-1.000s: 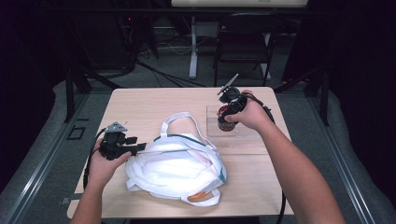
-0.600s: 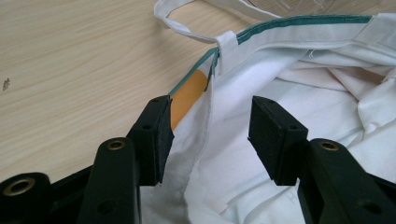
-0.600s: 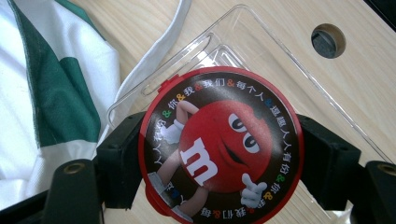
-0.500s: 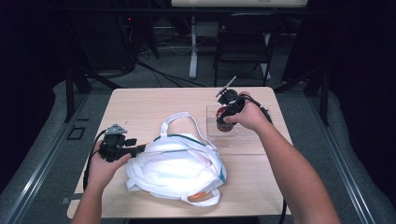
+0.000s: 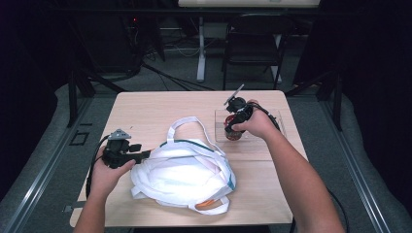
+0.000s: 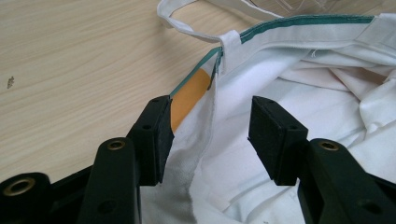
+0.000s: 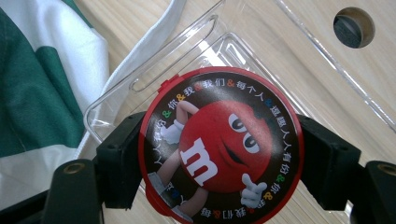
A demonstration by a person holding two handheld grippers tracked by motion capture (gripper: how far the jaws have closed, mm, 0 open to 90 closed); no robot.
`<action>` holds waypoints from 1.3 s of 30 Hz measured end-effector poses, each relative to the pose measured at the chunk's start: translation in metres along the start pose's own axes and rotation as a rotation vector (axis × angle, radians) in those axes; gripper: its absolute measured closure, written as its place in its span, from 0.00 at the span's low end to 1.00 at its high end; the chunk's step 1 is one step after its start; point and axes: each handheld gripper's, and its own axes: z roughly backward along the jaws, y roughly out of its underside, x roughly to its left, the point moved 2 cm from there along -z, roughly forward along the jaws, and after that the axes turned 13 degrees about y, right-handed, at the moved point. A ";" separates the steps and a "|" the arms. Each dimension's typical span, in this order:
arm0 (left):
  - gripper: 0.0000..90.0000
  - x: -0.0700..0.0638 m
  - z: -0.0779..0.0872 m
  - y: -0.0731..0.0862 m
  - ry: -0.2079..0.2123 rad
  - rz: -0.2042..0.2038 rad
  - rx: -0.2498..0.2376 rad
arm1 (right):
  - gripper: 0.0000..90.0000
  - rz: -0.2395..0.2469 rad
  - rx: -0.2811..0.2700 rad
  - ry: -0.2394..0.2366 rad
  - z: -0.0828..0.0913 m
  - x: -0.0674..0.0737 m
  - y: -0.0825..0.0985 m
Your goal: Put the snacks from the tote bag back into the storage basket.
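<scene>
Gripping nothing yet, the left gripper (image 6: 208, 140) has its 2 jaws spread wide around the near rim of the white cloth bag (image 5: 182, 174), with a fold of the cloth standing loose between them and brushing the left one. That bag lies slumped on the near middle of the table (image 5: 150, 109), its handles (image 5: 187, 121) flopped toward the far side. It looks soft and light, so it will sag and fold wherever it is lifted; the green-trimmed hem (image 6: 308, 23) by the handle seam is probably the firmest place to pinch, since a single layer of cloth may slide out of the pads. Something orange (image 6: 189, 95) shows through the bag's open mouth in the left gripper view, and an orange bit (image 5: 206, 204) peeks out at the near edge in the high view (what it is cannot be told).

Farther off, the right gripper (image 7: 219, 158) is closed on a round candy tub (image 7: 219, 144) with a red lid, 1 jaw on each side of its wall. The tub looks rigid and smooth, likely light, and a side grip below the lid seems sound, though a slick plastic wall could twist if squeezed off centre. It sits at the near left corner of a clear plastic tray (image 7: 299, 60) on the far right of the table; whether it rests on the tray floor or hangs just above cannot be told. Nothing else shows in the tray
</scene>
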 end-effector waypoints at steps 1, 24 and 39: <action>0.54 0.000 0.000 0.000 0.000 0.000 -0.002 | 0.28 0.013 0.010 0.004 -0.001 0.000 0.000; 0.55 0.000 -0.002 0.000 -0.001 -0.003 0.010 | 0.28 0.010 0.031 -0.016 -0.032 0.013 0.004; 0.55 0.001 -0.001 0.000 0.002 -0.003 0.010 | 0.28 0.038 0.042 -0.018 -0.040 0.017 0.001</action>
